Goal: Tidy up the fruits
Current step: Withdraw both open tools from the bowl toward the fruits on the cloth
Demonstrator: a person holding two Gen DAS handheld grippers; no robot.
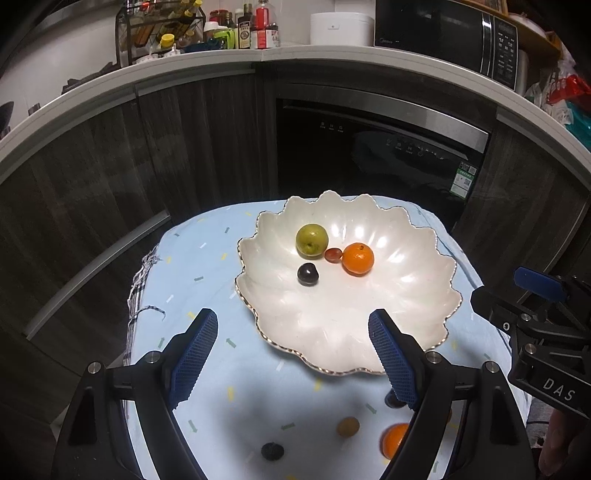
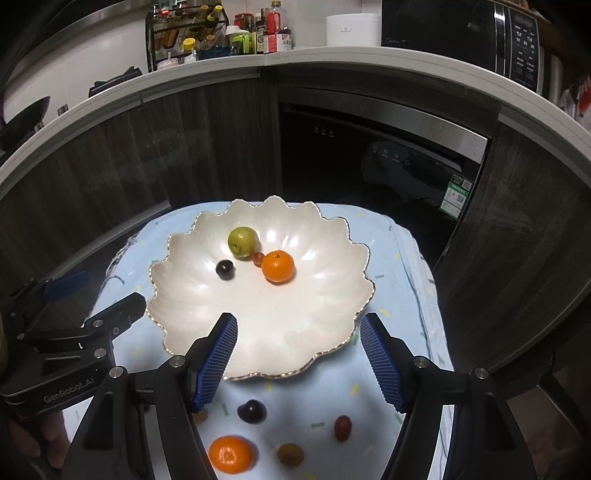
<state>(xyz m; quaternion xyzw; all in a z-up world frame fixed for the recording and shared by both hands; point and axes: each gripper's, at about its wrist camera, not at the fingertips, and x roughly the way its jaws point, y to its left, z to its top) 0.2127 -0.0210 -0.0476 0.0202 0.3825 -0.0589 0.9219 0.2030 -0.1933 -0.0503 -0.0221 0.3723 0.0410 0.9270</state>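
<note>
Left gripper [image 1: 291, 354]: jaws spread wide, nothing between the blue pads – it hangs over the near-left rim of the bowl and the cloth in front.
Right gripper [image 2: 297, 358]: jaws also released, empty; it sits above the near edge of the bowl. Seen from the left wrist cam it's at the far right [image 1: 532, 325], beside the bowl.
Loose fruit (on the cloth, near the jaws): orange tangerine [image 2: 231, 454], dark plum [image 2: 252, 411], small red grape-like fruit [image 2: 342, 427], brownish fruit [image 2: 290, 455] – all well apart from each other, none touching the bowl. The left cam shows another dark fruit [image 1: 272, 451] nearer the left side.
Bowl [image 2: 325, 332]: white, scalloped w/ thin gold rim, resting on the cloth approx. mid-table.
In the bowl: green fruit [image 2: 242, 241] toward the back, a second tangerine [image 2: 278, 266] to its right, a small reddish fruit [image 2: 258, 258] wedged between those two and looking in contact w/ both, a dark plum-like fruit [image 2: 225, 269] lying apart at the left.
Cloth [image 2: 402, 288]: pale blue w/ small coloured dashes, covering the table; frayed plaid edge at the left.
Background: dark wood cabinets, a built-in black appliance [image 2: 369, 155] w/ a green sticker, white countertop [image 2: 332, 55] carrying a bottle rack, sauce bottles, a white cooker [image 2: 352, 29] and a microwave [image 2: 480, 33].
</note>
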